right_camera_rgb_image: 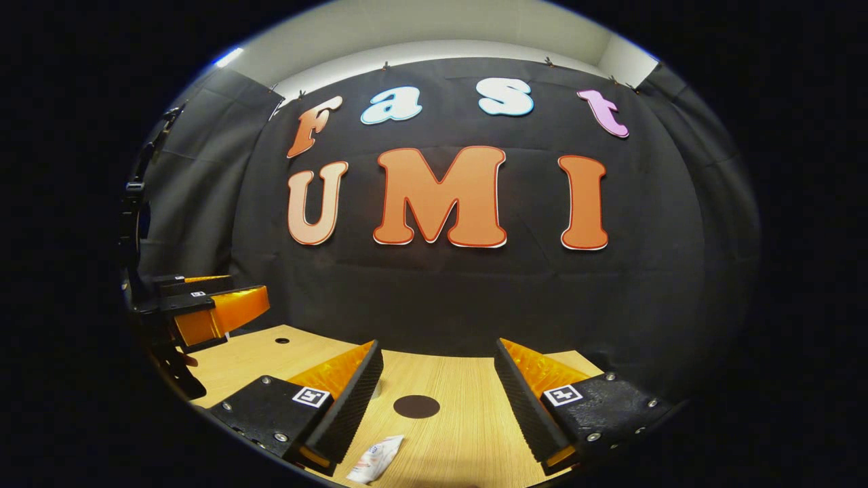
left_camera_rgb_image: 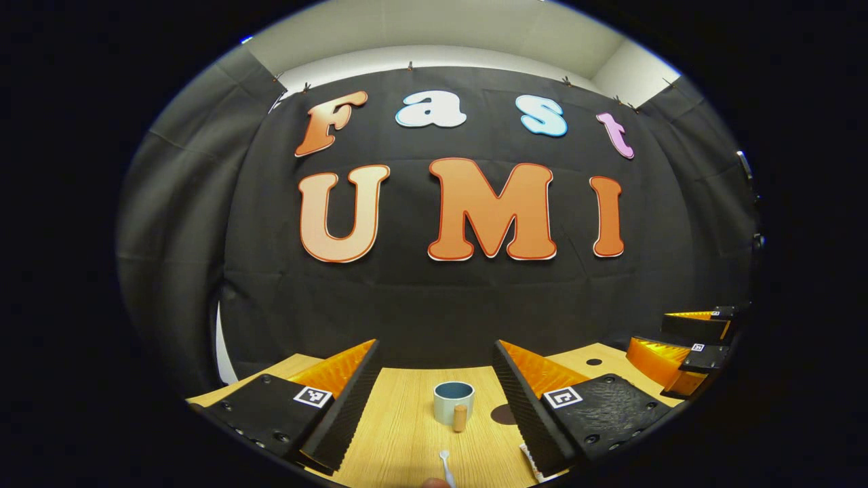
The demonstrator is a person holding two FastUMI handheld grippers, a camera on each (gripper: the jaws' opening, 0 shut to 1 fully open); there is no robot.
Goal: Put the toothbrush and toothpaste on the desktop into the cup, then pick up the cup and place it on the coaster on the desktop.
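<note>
Pale wood-grain worktop (left_camera_rgb_image: 407,434) runs to the black cloth wall. On it stands the cup (left_camera_rgb_image: 453,401), a stiff, likely ceramic mug, fairly heavy and slick; its rim looks the safest hold. Just right of the cup lies the dark round coaster (right_camera_rgb_image: 416,406). Nearer the camera than the cup lies the toothpaste (right_camera_rgb_image: 374,458), a soft sachet that would crumple, best pinched mid-body. Just in front of the cup lies the toothbrush (left_camera_rgb_image: 445,466), light and thin, its handle cut off. Left gripper (left_camera_rgb_image: 434,383) and right gripper (right_camera_rgb_image: 437,379) both hold nothing, fingers spread wide.
</note>
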